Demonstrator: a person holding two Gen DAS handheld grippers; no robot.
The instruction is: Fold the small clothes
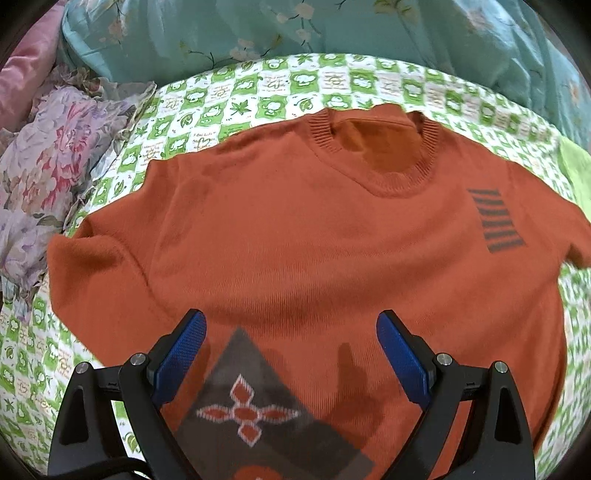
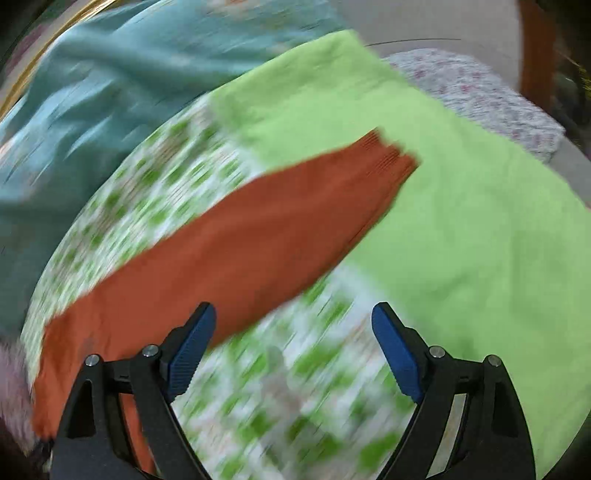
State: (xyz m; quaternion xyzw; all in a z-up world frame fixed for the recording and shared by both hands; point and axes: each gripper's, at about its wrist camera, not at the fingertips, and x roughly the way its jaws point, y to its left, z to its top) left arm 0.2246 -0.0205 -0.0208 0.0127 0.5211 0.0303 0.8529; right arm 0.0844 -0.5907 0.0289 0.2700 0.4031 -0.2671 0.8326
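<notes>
Orange sweater (image 1: 295, 236) flat on bed sheet (image 1: 236, 99), spread ahead of and beneath left hand-held gripper (image 1: 291, 354), jaws wide, nothing between. Right hand-held gripper (image 2: 293, 347) jaws wide, empty (view blurred); sweater sleeve (image 2: 236, 236) ahead-left, cuff on lime cloth (image 2: 480, 221) ahead-right.

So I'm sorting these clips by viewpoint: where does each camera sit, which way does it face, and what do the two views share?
Left wrist: on the left gripper, looking steeply down at the sweater spread on the checked sheet; both blue pads show, open and empty.
Right wrist: on the right gripper, angled down over the sweater's sleeve and a green cloth; open pads, blurred picture.
Shared: sweater, sheet, green cloth, teal quilt.
</notes>
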